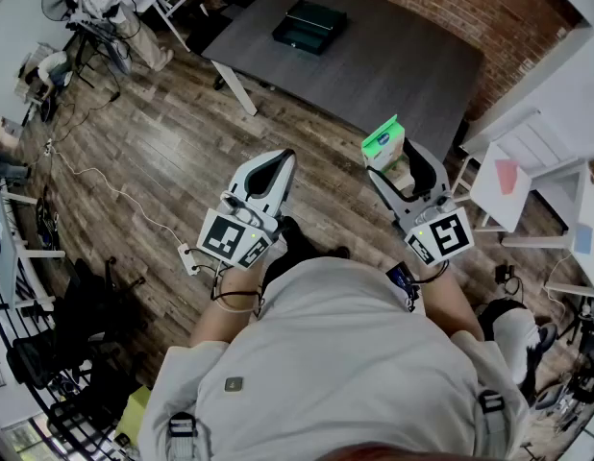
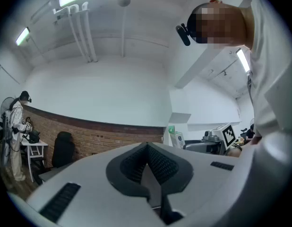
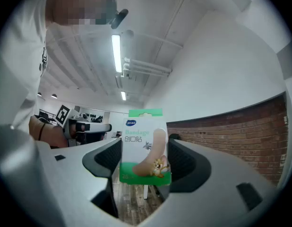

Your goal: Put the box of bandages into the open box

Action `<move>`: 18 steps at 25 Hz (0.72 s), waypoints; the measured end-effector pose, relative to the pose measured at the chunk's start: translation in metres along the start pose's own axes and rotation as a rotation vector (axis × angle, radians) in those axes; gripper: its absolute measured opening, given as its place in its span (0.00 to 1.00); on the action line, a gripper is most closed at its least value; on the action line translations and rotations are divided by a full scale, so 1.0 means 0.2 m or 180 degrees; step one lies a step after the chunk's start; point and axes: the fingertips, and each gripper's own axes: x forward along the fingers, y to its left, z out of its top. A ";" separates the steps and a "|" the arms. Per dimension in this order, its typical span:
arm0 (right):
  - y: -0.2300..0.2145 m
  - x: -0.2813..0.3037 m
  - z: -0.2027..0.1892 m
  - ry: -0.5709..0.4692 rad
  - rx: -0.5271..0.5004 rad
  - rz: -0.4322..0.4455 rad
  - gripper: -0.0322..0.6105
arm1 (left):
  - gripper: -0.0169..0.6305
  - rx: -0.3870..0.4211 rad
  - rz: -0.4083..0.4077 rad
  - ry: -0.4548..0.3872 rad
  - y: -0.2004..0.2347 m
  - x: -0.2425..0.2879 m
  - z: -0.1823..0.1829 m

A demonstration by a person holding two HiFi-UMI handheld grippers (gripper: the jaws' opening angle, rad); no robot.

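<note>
Green-topped bandage box [image 1: 383, 140] sits partly hidden inside the clamping right gripper [image 1: 400, 169].

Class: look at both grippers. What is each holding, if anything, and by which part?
The right gripper holds the box of bandages, its jaws pressing the two sides at the lower half. The left gripper is shut and empty.
</note>
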 end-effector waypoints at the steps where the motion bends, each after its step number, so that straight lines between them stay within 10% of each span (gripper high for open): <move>1: 0.00 0.01 0.00 0.0001 0.0000 -0.0005 0.52 | 0.05 0.0001 0.0004 0.0004 0.00 0.00 0.00; 18: 0.02 0.28 -0.03 0.0043 -0.0004 0.0032 0.52 | 0.05 -0.0063 0.0144 0.0090 0.27 0.00 -0.04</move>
